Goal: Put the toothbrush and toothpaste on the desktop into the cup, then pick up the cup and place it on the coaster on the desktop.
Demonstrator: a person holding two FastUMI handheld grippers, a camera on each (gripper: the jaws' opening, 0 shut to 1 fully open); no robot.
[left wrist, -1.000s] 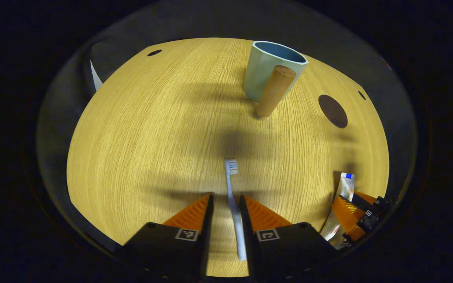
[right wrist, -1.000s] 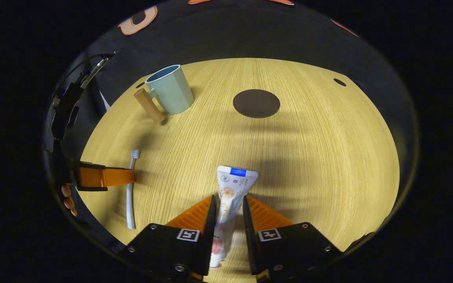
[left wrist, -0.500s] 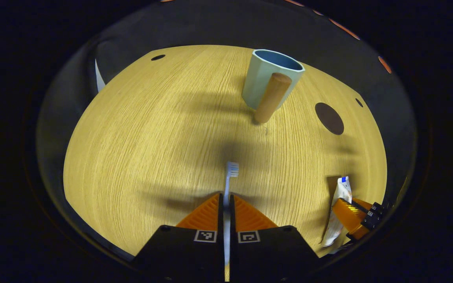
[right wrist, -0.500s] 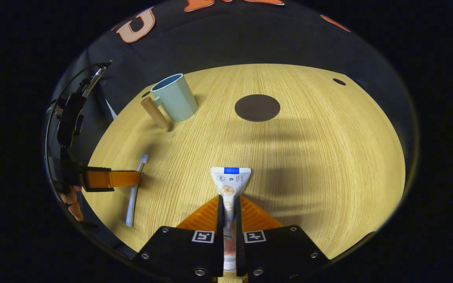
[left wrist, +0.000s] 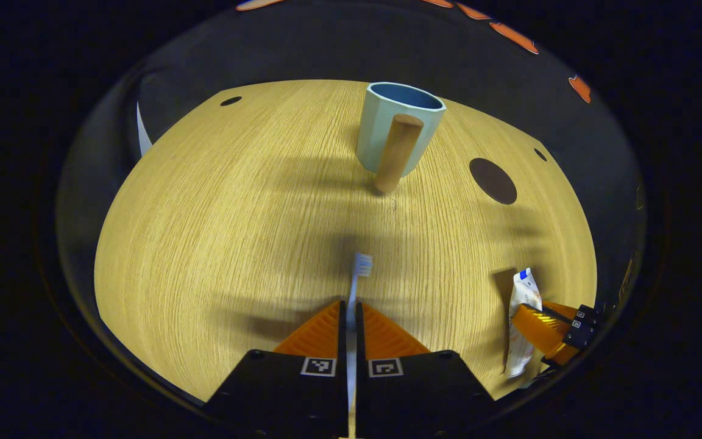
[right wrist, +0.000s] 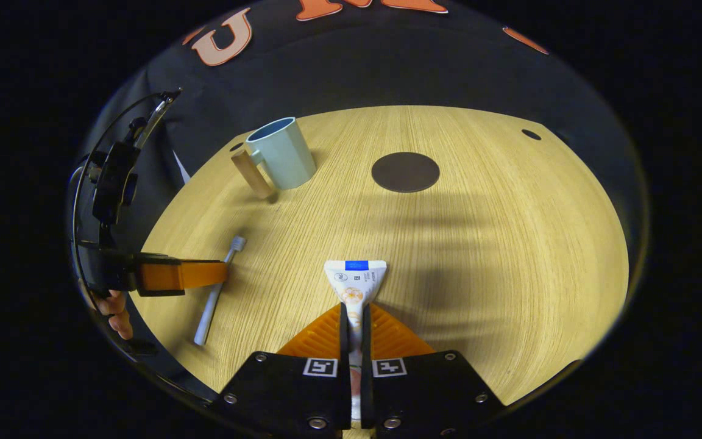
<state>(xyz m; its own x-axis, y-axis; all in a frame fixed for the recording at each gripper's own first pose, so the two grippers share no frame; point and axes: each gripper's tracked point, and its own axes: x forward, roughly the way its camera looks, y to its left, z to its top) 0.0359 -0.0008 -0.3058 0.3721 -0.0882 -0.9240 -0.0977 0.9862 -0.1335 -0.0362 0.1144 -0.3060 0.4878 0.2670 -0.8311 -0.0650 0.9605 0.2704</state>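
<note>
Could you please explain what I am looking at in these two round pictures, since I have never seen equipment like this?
No robot arm is involved: a person holds a two-finger gripper in each hand, and a fisheye camera rides on each, looking forward along its fingers. In the left gripper view, the left gripper is closed on a white toothbrush with a pale handle. In the right gripper view, the right gripper is closed on a white toothpaste tube. On the light wooden desktop stand a pale green cup with a wooden handle and a dark round coaster, apart from each other.
</note>
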